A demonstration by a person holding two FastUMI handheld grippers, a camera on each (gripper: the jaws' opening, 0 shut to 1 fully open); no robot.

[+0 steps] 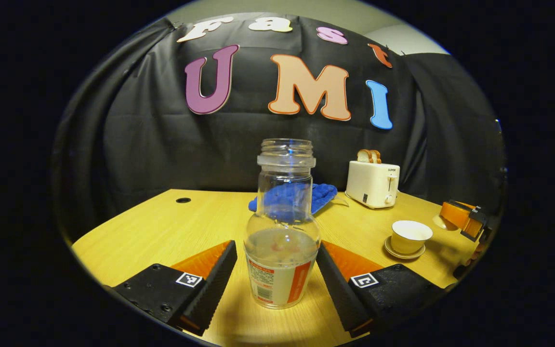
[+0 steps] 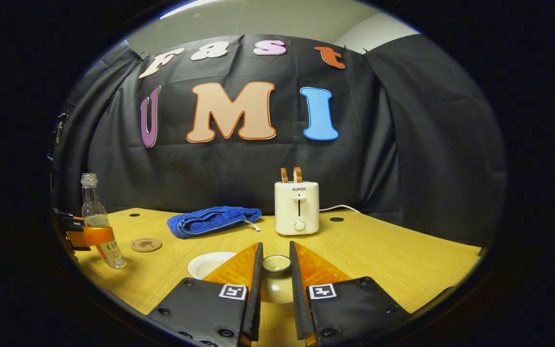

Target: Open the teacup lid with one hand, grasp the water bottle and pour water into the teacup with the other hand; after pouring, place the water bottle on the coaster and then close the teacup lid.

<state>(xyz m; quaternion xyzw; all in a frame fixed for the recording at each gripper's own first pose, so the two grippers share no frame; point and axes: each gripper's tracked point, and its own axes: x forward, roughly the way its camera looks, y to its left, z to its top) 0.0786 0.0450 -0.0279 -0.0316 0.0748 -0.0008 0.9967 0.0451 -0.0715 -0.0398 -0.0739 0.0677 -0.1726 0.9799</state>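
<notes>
The bottle [image 1: 282, 226] stands upright on the counter [image 1: 162, 231], uncapped and about a third full, squarely between the left gripper's [image 1: 277, 274] fingers. The jaws are wide open, with a clear gap to the bottle on each side; this looks like the line-up for a grasp low on the body, near the label, which should keep it steady for a pour.

The cup [image 1: 408, 237] sits uncovered on its saucer [image 1: 404, 252] to the right, so the lid [image 2: 276, 263] is already off. In the right gripper view the right gripper [image 2: 275, 270] has its jaws nearly closed, and the lid's small round knob lies between the fingers. They seem to pinch it, holding the lid away from the cup so water can go in, though actual contact is hard to confirm.

The coaster [image 2: 145, 245] lies just beside the bottle, ready to receive it after pouring. A blue towel [image 2: 212, 219] and a toaster [image 2: 297, 207] stand at the far side, away from the work.
</notes>
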